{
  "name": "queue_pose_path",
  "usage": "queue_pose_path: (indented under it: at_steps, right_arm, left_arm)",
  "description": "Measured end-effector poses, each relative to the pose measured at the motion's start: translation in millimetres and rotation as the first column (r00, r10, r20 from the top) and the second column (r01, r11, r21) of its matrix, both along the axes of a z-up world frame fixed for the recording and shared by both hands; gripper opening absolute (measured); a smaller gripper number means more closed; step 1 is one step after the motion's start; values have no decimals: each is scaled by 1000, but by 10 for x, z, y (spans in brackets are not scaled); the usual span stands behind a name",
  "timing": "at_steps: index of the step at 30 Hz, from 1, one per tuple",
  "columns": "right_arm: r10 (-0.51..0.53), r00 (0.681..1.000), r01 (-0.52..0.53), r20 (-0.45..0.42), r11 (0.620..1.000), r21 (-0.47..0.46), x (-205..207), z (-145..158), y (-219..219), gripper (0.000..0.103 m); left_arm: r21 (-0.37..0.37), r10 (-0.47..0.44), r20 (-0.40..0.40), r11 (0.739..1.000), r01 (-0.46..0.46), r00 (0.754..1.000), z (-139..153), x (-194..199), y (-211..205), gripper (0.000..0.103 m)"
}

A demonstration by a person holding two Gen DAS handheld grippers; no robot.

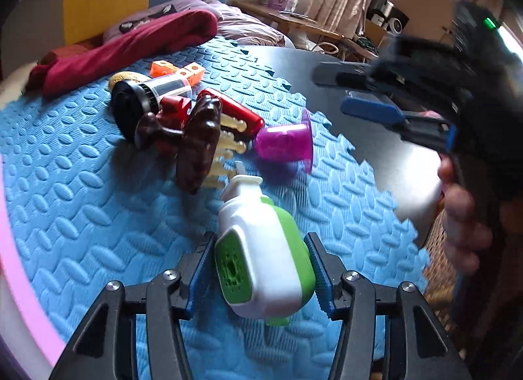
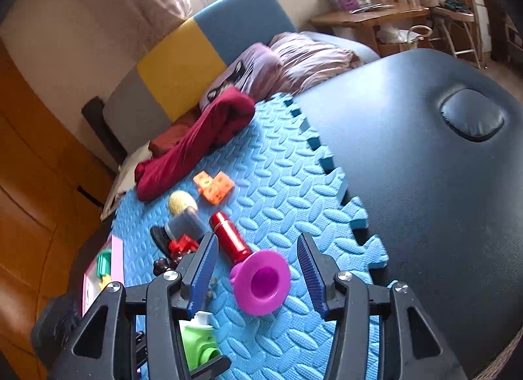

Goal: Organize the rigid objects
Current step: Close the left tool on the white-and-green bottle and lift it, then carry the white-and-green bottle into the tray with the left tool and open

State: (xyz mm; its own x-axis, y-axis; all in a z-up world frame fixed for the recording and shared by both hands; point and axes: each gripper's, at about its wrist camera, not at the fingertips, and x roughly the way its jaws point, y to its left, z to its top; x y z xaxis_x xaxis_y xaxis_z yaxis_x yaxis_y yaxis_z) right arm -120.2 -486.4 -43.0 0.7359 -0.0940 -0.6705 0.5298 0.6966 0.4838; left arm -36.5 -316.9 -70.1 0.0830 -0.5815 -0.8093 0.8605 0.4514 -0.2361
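While the left tool (image 1: 258,277) pointed steeply down at the blue foam mat (image 1: 98,203), its two blue-padded fingers (image 1: 318,275) stood on either side of a white and green toy bottle (image 1: 261,259) lying on that mat. The right pad sat right against the bottle's green side; on the left a sliver of mat seemed to show, so I could not tell whether the grip was clenched. Beyond it lay a purple cup (image 1: 284,144) on its side, a red cylinder (image 1: 235,112), brown toy pieces (image 1: 196,147), a black-capped jar (image 1: 143,98) and orange blocks (image 1: 178,71). At the right edge a hand (image 1: 464,213) held the right tool (image 1: 366,92), blurred, level over the dark table (image 1: 376,151).

From the right wrist, the right tool (image 2: 258,277) hung tilted downward above the mat (image 2: 294,183), its jaws released and apart, nothing between the pads. The purple cup (image 2: 261,282) lay below the gap, mouth toward the camera, touching the red cylinder (image 2: 228,236). The white and green toy bottle (image 2: 199,340) peeked out low at the left, behind the left finger.
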Motion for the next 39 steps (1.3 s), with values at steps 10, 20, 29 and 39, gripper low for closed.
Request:
queue_pose_path:
  at_steps: [10, 20, 29, 39]
  right_arm:
    - [97, 984, -108, -147, 992, -68, 272, -116, 208, 59]
    - [130, 940, -169, -316, 980, -101, 530, -323, 286, 59]
    - [162, 921, -228, -353, 962, -152, 555, -368, 408, 53]
    - [158, 926, -220, -344, 964, -151, 535, -331, 389, 52]
  left_arm:
    - [-49, 4, 35, 999, -2, 999, -14, -85, 372, 54]
    - [-79, 53, -6, 995, -53, 999, -37, -36, 433, 55]
    - [-96, 65, -5, 993, -65, 998, -47, -55, 523, 54]
    - [-116, 62, 19, 991, -59, 998, 49, -151, 633, 54]
